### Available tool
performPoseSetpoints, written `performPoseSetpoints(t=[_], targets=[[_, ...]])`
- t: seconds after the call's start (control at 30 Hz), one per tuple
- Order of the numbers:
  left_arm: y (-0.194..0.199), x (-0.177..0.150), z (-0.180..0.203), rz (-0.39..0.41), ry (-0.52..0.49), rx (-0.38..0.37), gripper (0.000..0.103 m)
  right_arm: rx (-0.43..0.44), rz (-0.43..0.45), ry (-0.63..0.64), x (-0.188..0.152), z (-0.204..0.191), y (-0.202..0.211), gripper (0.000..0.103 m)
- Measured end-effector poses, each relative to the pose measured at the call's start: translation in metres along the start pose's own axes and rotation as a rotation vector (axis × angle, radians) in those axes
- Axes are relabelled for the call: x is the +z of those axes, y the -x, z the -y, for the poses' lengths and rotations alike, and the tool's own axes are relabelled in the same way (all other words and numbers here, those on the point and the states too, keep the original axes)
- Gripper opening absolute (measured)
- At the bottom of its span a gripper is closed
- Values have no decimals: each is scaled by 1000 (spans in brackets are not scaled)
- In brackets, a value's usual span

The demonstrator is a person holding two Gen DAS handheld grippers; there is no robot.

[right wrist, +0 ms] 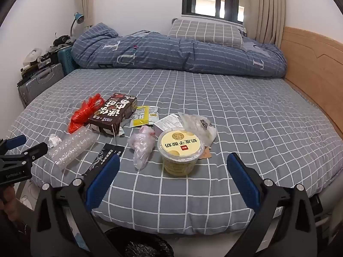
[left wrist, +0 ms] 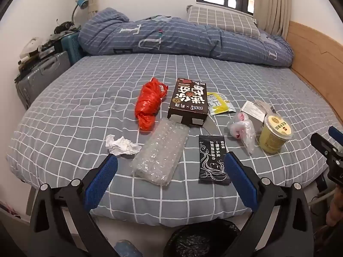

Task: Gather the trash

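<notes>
Trash lies on the grey checked bed [left wrist: 85, 107]: a red plastic bag [left wrist: 149, 105], a dark snack box [left wrist: 188, 101], bubble wrap [left wrist: 159, 154], a crumpled tissue [left wrist: 120, 145], a black sachet [left wrist: 212, 160], a yellow packet [left wrist: 218, 103], a clear bag [left wrist: 244, 131] and a yellow yogurt cup [left wrist: 274, 135]. My left gripper [left wrist: 170, 166] is open and empty above the near bed edge, over the bubble wrap. My right gripper [right wrist: 173, 167] is open and empty in front of the yogurt cup [right wrist: 181, 152]. A black-lined trash bin [left wrist: 201, 239] stands below the bed edge.
A folded blue quilt [left wrist: 182, 38] and pillow [left wrist: 223, 20] lie at the far side of the bed. A wooden headboard [left wrist: 317, 64] runs along the right. Suitcases [left wrist: 40, 75] with clutter stand at the left. The trash bin also shows in the right wrist view [right wrist: 139, 246].
</notes>
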State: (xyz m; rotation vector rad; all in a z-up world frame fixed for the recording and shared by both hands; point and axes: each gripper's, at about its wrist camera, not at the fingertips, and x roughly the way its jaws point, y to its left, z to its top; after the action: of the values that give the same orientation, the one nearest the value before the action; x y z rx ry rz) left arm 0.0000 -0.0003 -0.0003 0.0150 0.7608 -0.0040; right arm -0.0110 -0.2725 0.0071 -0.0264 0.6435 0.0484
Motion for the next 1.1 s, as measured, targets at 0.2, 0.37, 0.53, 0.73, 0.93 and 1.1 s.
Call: performPoseSetpoints(t=[0.2,0.37,0.53,0.73,0.93,1.1], targets=[[3,0,-2,5,12,-5,97,0,7,-1,0,0,0,96],[2,1,-2,10,20,-2,97,-5,4,-3,1,-1,0,96],[-2,-1,-3,6,16,-15,97,-3,4,-5,1,-1,-1,96],[-1,-1,-1,10,20,-30,97,-1,0,-7,-3,-1,0,96],[-4,0,-1,-2,20,-23,97,-3,-6,-9,-3,-2,-5,96],[-5,0,-2,-3,18,-19,97,0,-7,-1,-3,-3,-8,96]])
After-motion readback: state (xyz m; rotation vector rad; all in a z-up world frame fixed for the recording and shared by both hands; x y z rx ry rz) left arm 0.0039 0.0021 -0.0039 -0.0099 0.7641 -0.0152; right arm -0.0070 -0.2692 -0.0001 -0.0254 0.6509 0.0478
